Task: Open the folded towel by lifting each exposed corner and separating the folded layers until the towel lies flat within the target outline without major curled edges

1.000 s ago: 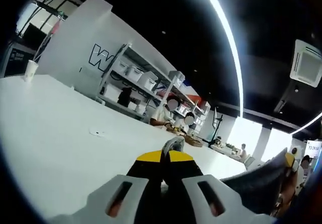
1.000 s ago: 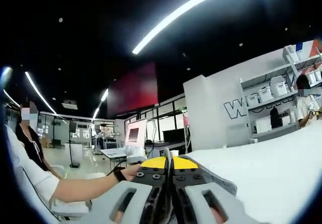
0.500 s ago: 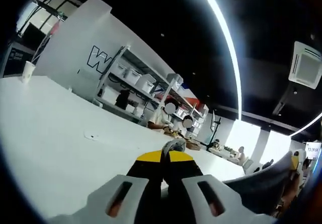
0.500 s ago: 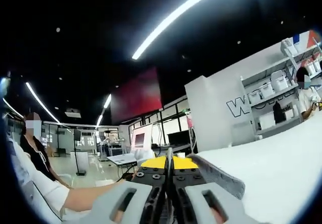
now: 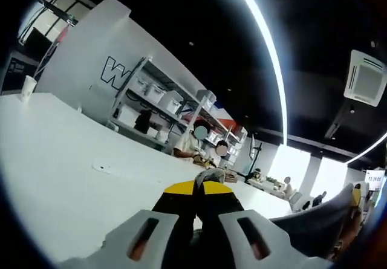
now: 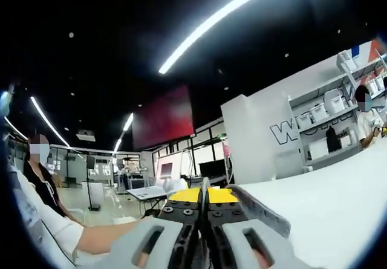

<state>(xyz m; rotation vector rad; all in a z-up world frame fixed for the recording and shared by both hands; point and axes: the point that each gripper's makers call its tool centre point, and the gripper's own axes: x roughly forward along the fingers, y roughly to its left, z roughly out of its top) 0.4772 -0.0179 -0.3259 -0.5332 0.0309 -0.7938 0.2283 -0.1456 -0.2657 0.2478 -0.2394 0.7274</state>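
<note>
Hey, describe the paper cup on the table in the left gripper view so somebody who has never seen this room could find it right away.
Start from the big white table and follow its surface to the far end, toward the tall white wall with large dark lettering. The small white paper cup stands upright there alone, well apart from the tiny flat scrap lying mid-table.

Your right tongs point(image 6: 204, 195) are clamped on a grey towel point(image 6: 261, 211), which runs off to their right above the white table point(image 6: 338, 190). A person's forearm point(image 6: 112, 233) lies just left of the tongs. Shelves point(image 6: 329, 121) stand far right.
</note>
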